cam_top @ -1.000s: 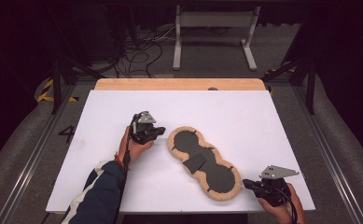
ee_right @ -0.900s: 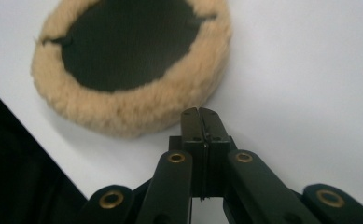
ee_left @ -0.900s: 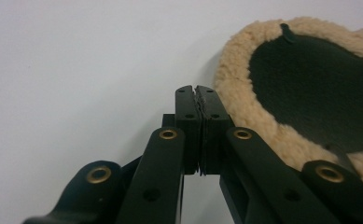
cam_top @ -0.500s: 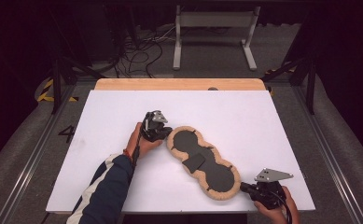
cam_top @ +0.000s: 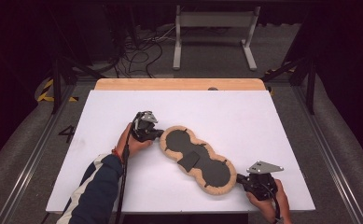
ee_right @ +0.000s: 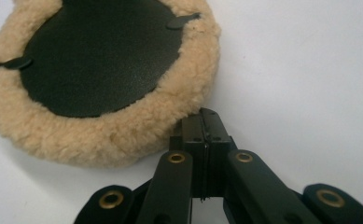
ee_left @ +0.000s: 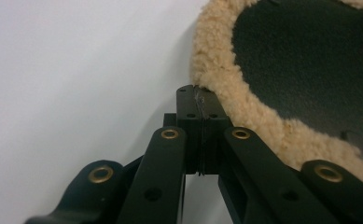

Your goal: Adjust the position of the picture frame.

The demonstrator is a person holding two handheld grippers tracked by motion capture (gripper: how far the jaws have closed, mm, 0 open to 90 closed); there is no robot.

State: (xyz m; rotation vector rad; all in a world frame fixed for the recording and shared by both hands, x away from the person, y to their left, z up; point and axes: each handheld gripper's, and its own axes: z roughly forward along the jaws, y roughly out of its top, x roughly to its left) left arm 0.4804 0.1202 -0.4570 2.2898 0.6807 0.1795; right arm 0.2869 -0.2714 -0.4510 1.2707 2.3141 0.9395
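White table (cam_top: 244, 116), wooden far edge (cam_top: 179, 84), grey floor (cam_top: 338, 140), cables (cam_top: 137, 51)

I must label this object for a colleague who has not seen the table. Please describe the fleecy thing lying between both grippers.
On the white table top, near its front edge, lies a long peanut-shaped pad, set diagonally. It has a dark, leather-like face and a tan fleece border all around, and is the sole soft thing there.

Left gripper (ee_left: 199, 95), fingers pressed together, touches the fleece-edged pad (ee_left: 244, 100).
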